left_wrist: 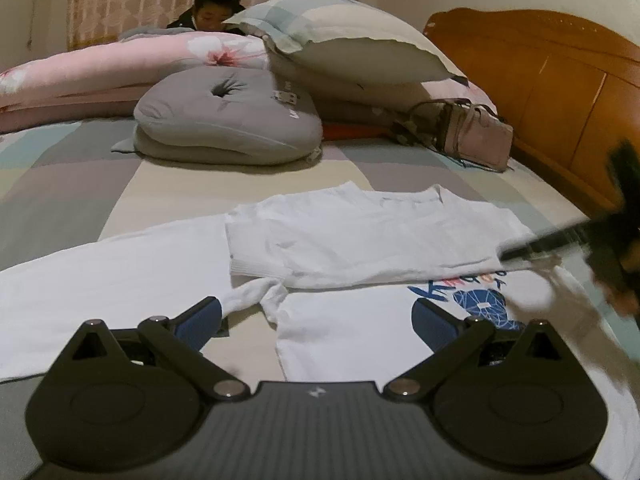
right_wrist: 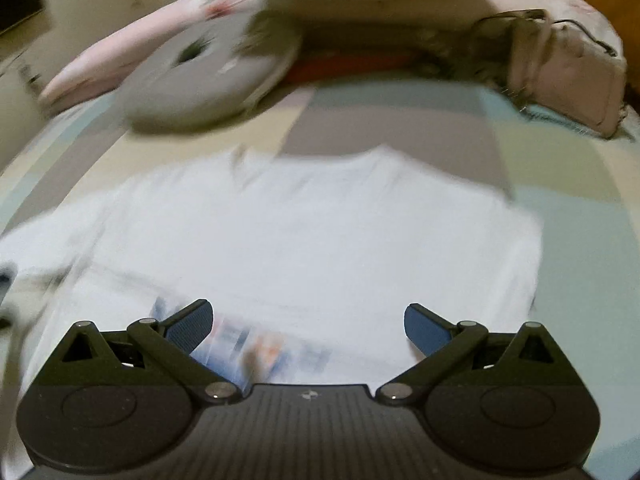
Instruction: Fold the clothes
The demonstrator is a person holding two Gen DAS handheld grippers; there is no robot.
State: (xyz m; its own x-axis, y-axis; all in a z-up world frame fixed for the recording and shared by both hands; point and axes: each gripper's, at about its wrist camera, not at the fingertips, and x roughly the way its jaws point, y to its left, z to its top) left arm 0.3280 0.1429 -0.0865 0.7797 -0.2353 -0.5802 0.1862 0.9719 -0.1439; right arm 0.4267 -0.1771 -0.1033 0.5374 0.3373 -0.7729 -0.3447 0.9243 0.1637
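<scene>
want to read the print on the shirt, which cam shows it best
The left wrist view. There the blue print on the white t-shirt is sharp, though a folded-over flap covers its top and the right pad hides part. In the right wrist view the print is a motion-blurred smear just ahead of the open right tongs.

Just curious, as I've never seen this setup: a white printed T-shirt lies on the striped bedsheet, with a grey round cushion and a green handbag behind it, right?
Nearly. The handbag is pale pink, not green, as the left wrist view shows. The white printed T-shirt does lie on the striped bedsheet, with the grey round cushion behind it.
</scene>
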